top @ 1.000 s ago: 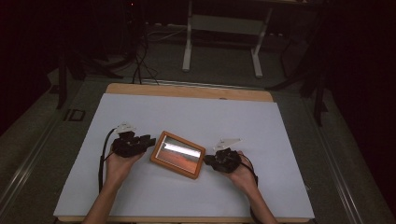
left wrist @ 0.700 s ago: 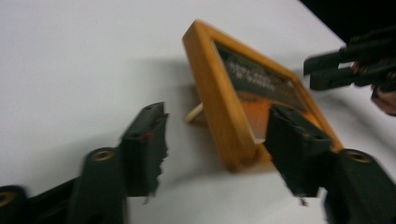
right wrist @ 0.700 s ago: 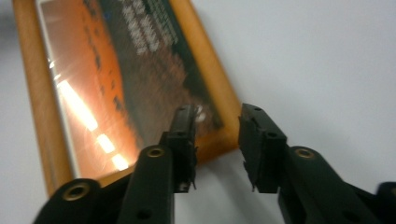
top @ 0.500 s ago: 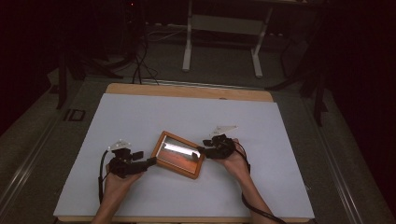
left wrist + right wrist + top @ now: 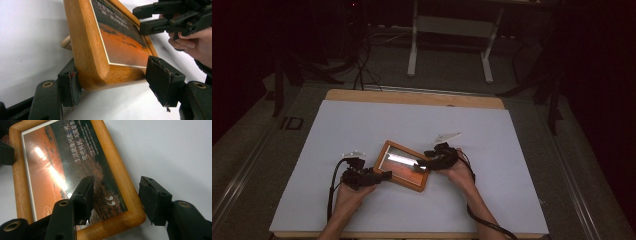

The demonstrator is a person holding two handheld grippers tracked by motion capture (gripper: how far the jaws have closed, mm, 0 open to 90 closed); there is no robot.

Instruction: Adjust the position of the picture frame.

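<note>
Both tongs, left and right, have just opened wide around the orange-pictured wooden photo frame, suggesting it has been released.

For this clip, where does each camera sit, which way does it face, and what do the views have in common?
High view: fixed above the person's side, looking forward and down on the white table; both forearms, left tool and right tool show.
Left gripper view: rides the left tool, looking along its jaws at the wooden picture frame; the other hand shows farther off.
Right gripper view: rides the right tool, facing the frame's corner.
Shared: all three show the frame.
</note>
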